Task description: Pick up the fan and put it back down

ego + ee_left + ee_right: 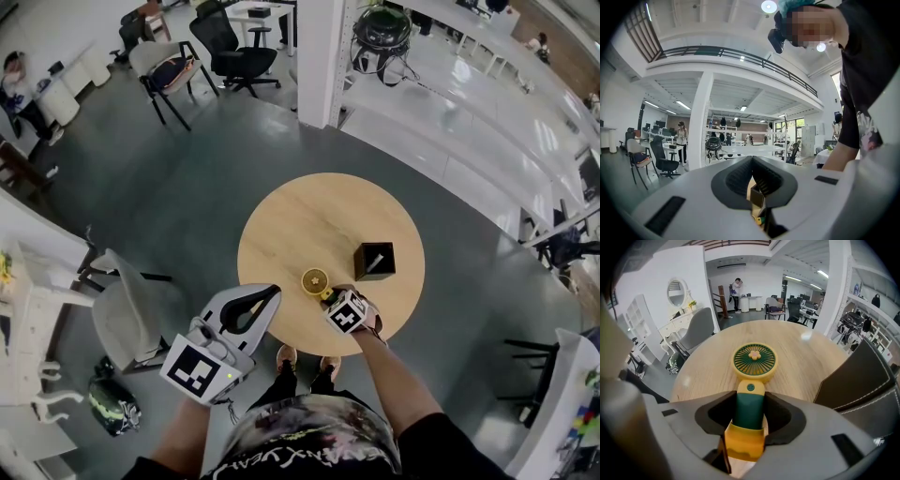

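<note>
Worktop [300, 211], round and mostly bare, leaves open wood ahead of the right claw [750, 409], with only a black box [375, 260] off to its right to avoid, and the fan [754, 361] is clamped by its green handle between that claw's part-closed jaws, probably for steady lowering, while the left claw [752, 165] hangs closed and empty beside the near edge.

Round wooden table [309, 211], black box [375, 260], fan [315, 279]
</note>
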Tool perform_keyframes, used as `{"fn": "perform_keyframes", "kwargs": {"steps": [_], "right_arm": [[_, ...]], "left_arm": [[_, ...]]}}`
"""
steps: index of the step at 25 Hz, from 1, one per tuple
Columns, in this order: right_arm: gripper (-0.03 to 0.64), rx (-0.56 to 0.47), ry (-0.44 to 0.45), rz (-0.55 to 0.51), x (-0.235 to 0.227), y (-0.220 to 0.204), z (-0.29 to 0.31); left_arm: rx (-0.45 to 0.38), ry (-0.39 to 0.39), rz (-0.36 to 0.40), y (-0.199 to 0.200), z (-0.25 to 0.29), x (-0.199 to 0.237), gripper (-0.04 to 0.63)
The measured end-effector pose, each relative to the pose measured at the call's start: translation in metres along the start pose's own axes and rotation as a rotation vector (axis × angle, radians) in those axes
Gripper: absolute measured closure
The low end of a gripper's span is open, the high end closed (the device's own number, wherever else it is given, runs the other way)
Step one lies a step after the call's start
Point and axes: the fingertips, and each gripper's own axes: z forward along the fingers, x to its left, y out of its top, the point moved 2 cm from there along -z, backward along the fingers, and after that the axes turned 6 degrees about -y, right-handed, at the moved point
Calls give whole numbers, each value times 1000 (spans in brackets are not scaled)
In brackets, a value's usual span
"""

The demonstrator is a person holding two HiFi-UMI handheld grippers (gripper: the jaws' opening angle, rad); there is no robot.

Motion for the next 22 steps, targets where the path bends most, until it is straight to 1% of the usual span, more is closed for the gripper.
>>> {"fn": "perform_keyframes", "kwargs": {"steps": [6,13,14,15,16,19,22], "right_arm": [[430,-13,-6,-2,-1,-1,1],[420,-32,-6,21,-2,-1,2],[410,-38,3,26,-1,-1,2],[354,-44,13,33,0,-1,2],[329,-51,20,38,1,-1,1],[319,-73,24,37,1,2,-5],[271,-91,28,24,5,8,-12]], "left_arm": [[5,1,-2,1,0,0,578],[3,-3,-2,0,2,-1,578],[3,-4,-2,0,1,-1,578],[2,-5,-1,0,2,-2,578],[2,-5,0,0,2,-2,578],[1,-7,-1,2,5,-4,578],[0,-11,3,3,3,-4,578]]}}
